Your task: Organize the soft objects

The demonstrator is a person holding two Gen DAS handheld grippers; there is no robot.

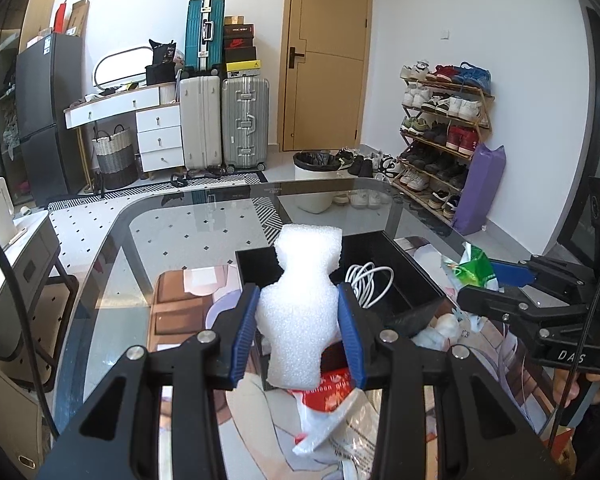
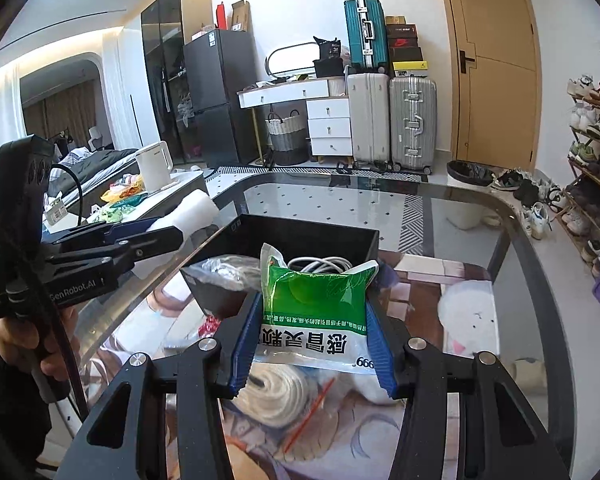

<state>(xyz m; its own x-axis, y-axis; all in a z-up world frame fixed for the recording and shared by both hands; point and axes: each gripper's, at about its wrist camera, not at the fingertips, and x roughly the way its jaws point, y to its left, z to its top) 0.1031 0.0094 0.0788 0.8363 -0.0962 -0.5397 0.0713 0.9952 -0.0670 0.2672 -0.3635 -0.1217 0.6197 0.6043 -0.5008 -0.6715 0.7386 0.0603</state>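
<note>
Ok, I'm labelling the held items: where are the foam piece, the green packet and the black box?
foam piece [image 1: 298, 320], left wrist view, its squeezed middle.
green packet [image 2: 314, 300], right wrist view, green front panel.
black box [image 2: 300, 230], right wrist view, far wall.

A bright room with white walls and a pale tiled floor [image 1: 100, 236] dotted with small dark diamonds. A tan wooden door [image 1: 326, 56] stands shut in the far wall. Left of it, two upright suitcases [image 1: 224, 124], one white and one silver, carry a teal suitcase [image 1: 205, 34] and stacked shoeboxes [image 1: 240, 48]. Beside them is a white desk [image 1: 140, 120] with drawers, an oval mirror [image 1: 120, 66] and a woven basket [image 1: 114, 156] below. A dark fridge [image 1: 46, 116] stands at the left. A shoe rack [image 1: 444, 132] full of shoes lines the right wall, near a white bin [image 1: 316, 184]. A glass table [image 1: 172, 232] fills the foreground.
</note>
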